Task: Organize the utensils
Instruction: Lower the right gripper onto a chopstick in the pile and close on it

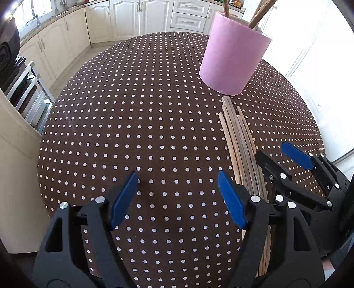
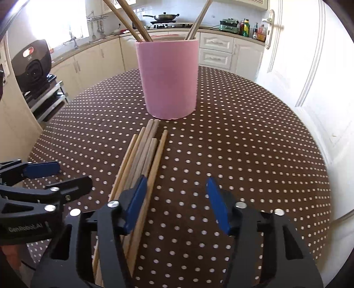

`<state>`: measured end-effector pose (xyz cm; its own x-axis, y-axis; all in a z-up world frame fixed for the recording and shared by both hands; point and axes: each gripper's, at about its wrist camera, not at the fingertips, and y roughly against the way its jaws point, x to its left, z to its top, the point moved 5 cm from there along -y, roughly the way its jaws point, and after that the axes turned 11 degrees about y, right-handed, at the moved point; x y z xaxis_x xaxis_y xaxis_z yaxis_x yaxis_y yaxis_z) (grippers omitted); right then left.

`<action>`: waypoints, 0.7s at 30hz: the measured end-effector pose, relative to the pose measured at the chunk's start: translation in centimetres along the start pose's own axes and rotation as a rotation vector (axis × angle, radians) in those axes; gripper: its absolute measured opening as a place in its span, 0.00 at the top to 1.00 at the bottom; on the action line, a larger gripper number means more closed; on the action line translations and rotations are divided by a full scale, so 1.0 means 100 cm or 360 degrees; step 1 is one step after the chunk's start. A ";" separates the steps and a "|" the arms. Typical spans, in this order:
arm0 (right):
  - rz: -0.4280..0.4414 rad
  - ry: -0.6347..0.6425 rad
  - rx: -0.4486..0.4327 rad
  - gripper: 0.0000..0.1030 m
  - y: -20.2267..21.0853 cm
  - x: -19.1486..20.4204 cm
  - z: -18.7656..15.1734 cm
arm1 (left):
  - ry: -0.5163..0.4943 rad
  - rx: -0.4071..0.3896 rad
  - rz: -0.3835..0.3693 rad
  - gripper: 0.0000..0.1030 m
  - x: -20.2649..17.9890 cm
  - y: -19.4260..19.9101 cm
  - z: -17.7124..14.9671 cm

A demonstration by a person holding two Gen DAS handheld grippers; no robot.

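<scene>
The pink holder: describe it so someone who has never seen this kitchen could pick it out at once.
Start at the round table with the brown, white-dotted cloth. The pink holder stands upright on it, just beyond the far ends of the loose chopsticks lying flat. It is the only pink thing there, a plain cylinder with a few chopsticks leaning out of its open top.

Brown polka-dot tablecloth (image 2: 243,137) underneath, cream kitchen cabinets (image 1: 124,20) behind, a wok (image 2: 164,16) on the stove, bottles (image 2: 245,27) by the white door (image 2: 294,66).
</scene>
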<state>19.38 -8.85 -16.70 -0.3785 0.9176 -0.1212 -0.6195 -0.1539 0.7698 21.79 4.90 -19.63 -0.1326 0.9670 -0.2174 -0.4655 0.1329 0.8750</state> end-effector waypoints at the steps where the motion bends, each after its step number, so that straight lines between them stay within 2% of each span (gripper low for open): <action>1: -0.0007 0.0015 -0.0001 0.53 0.000 0.001 0.001 | 0.0000 -0.0002 0.0012 0.28 0.000 -0.001 0.001; 9: -0.0010 0.0049 0.0017 0.68 0.003 0.012 0.001 | 0.0006 0.0001 0.0041 0.28 0.004 -0.005 0.008; 15: -0.0012 0.0060 0.0050 0.74 0.004 0.022 0.003 | 0.0010 -0.0001 0.0066 0.28 0.008 -0.004 0.008; 17: 0.0022 0.0055 0.0107 0.75 -0.001 0.029 -0.001 | 0.0010 -0.0017 0.0079 0.28 0.010 -0.002 0.007; 21: -0.0028 0.0066 0.0089 0.75 -0.003 0.033 0.000 | 0.0013 -0.0004 0.0059 0.28 0.009 -0.001 0.002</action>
<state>18.29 -5.82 -17.35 -0.3970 0.9038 -0.1601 -0.5872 -0.1160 0.8011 21.89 5.83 -19.82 -0.1567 0.9695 -0.1883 -0.4622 0.0965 0.8815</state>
